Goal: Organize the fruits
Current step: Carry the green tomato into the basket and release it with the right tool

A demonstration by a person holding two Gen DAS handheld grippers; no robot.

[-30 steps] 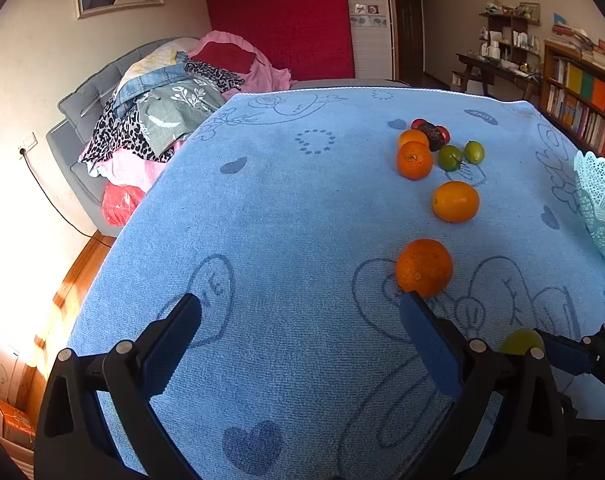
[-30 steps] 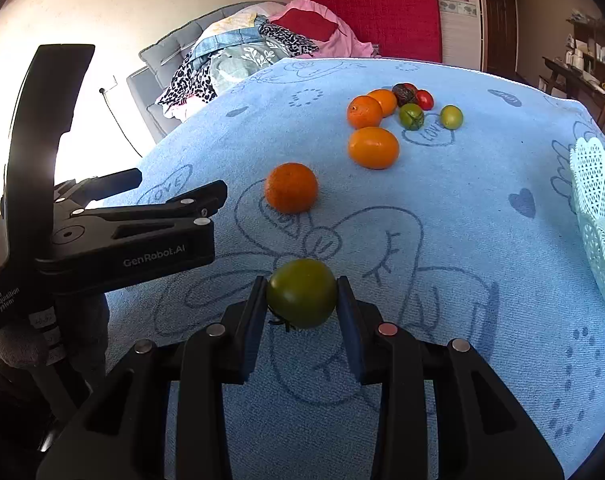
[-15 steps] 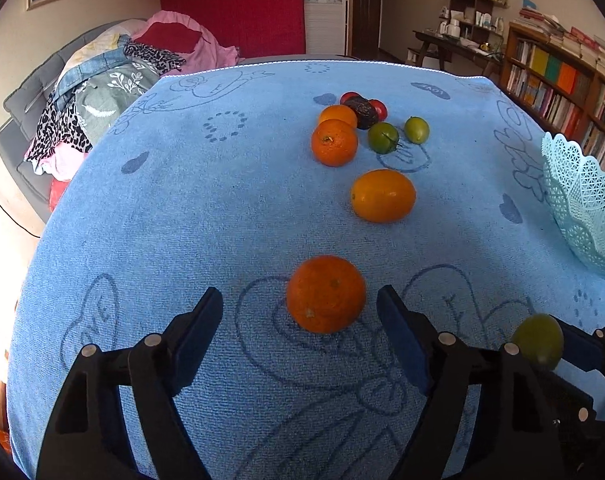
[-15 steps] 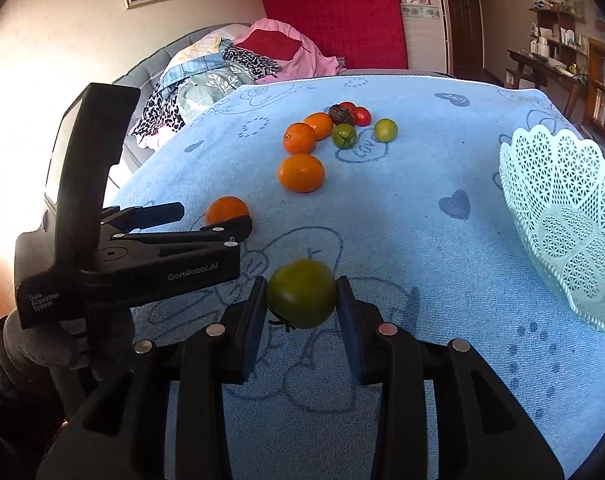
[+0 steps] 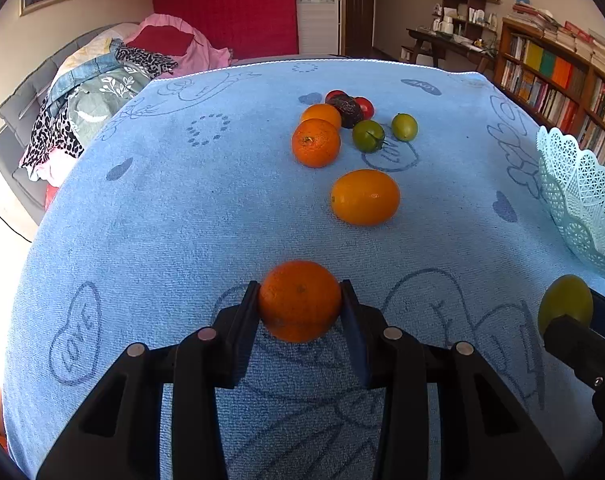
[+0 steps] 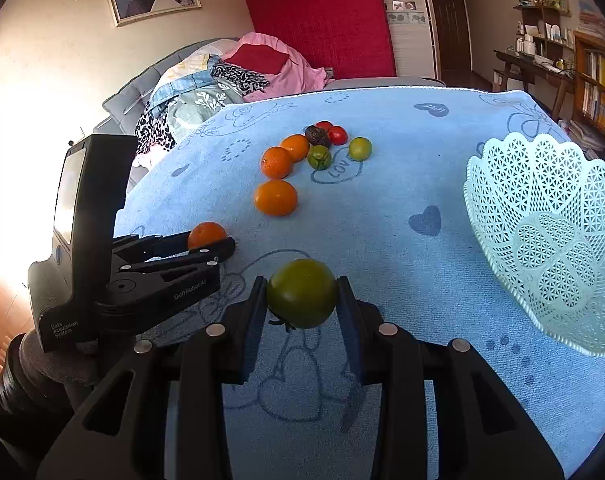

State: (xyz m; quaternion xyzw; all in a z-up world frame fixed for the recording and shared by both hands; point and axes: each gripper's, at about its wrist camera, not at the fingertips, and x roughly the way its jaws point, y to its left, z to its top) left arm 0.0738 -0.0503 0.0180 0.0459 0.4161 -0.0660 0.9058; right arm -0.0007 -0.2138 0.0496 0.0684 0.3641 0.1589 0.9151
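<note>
1. Closing left gripper [image 5: 300, 304] jaws on an orange [image 5: 299, 301], pads touching both sides, well left of the lattice basket [image 6: 542, 240];
2. Gripping a green tomato [image 6: 302, 293] in right gripper [image 6: 302, 300], just left of that basket;
3. Sitting empty, basket.

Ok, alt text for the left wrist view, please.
The left tool is closing its jaws around an orange on a blue towel-covered table. Beyond lie more oranges, green and red fruits; a pale lattice basket stands at the right edge.
</note>
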